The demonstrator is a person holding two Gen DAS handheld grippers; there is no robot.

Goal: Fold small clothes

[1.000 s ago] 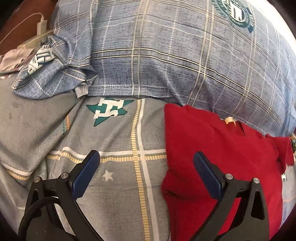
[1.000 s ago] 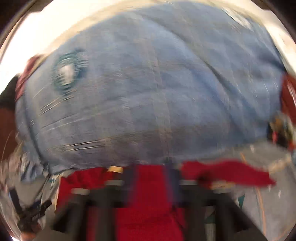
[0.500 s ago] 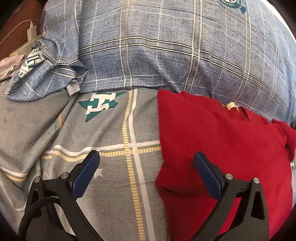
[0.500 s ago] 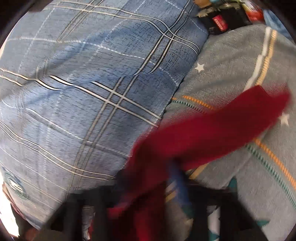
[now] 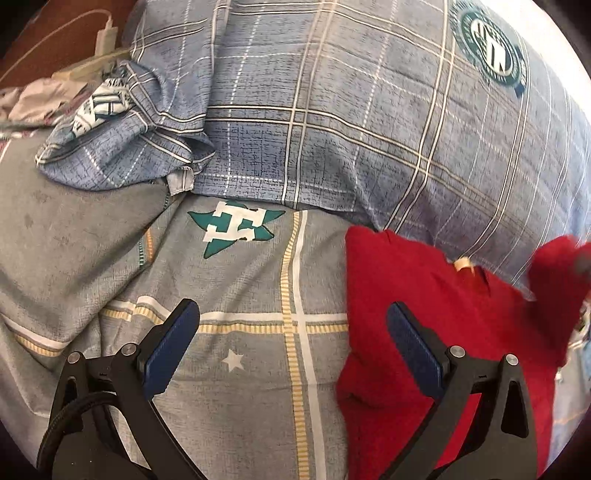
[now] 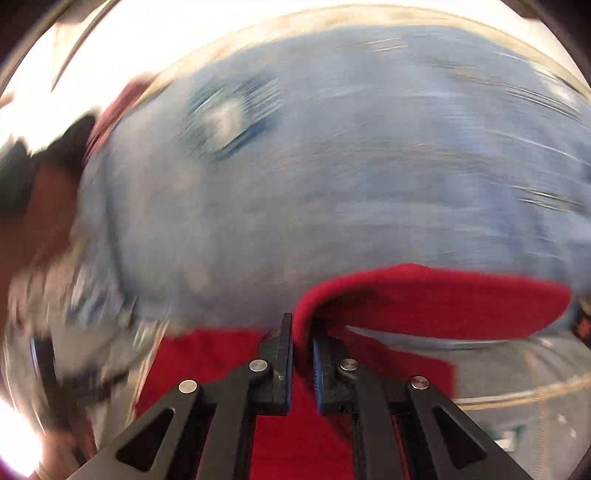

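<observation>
A small red garment (image 5: 436, 332) lies on the grey patterned bed sheet (image 5: 240, 332), at the right of the left wrist view, below a blue plaid pillow (image 5: 369, 118). My left gripper (image 5: 291, 343) is open and empty, its right finger over the garment's left edge. My right gripper (image 6: 302, 339) is shut on a fold of the red garment (image 6: 424, 306) and holds that sleeve lifted. The right wrist view is blurred by motion. The lifted sleeve also shows in the left wrist view (image 5: 557, 280) at the right edge.
A second crumpled blue plaid pillowcase (image 5: 122, 147) lies at the back left. A white charger and cable (image 5: 105, 31) sit on brown wood behind it. Light crumpled cloth (image 5: 33, 103) lies at the far left.
The right gripper swung around with the red sleeve and now holds it raised in front of the pillow. The left gripper shifted slightly and stays open.
</observation>
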